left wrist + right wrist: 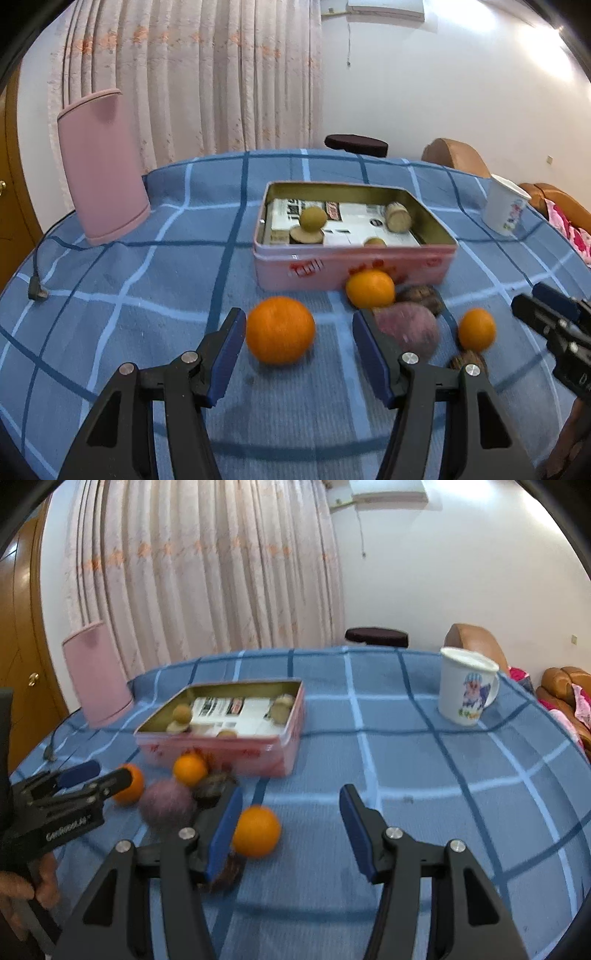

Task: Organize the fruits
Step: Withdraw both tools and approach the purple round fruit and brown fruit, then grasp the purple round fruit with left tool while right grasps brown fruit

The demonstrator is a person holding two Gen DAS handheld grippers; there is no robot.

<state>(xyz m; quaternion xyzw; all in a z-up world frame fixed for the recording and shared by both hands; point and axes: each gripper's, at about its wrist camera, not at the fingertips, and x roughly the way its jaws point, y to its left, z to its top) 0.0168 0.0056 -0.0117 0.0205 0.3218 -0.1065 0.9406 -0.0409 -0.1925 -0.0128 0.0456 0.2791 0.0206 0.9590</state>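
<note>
Several fruits lie on the blue checked cloth in front of an open pink tin [314, 267] [258, 755]. My left gripper [298, 315] is open, with a big orange [280, 329] just ahead between its fingertips, untouched. A purple fruit [410, 332] sits behind its right finger, near a second orange [370, 288], a small orange [476, 329] and dark brown fruits [423, 299]. My right gripper [291, 792] is open too; the small orange [256, 830] lies beside its left finger [221, 834]. Round greenish fruits [313, 218] and paper packets lie in the tin.
A pink upright container [103, 166] stands at the table's back left, with a black cable and plug [37, 291] near it. A white cartoon mug [467, 686] stands at the back right. Curtain, stool and sofa lie beyond. A hand [22, 890] holds the left gripper [109, 771].
</note>
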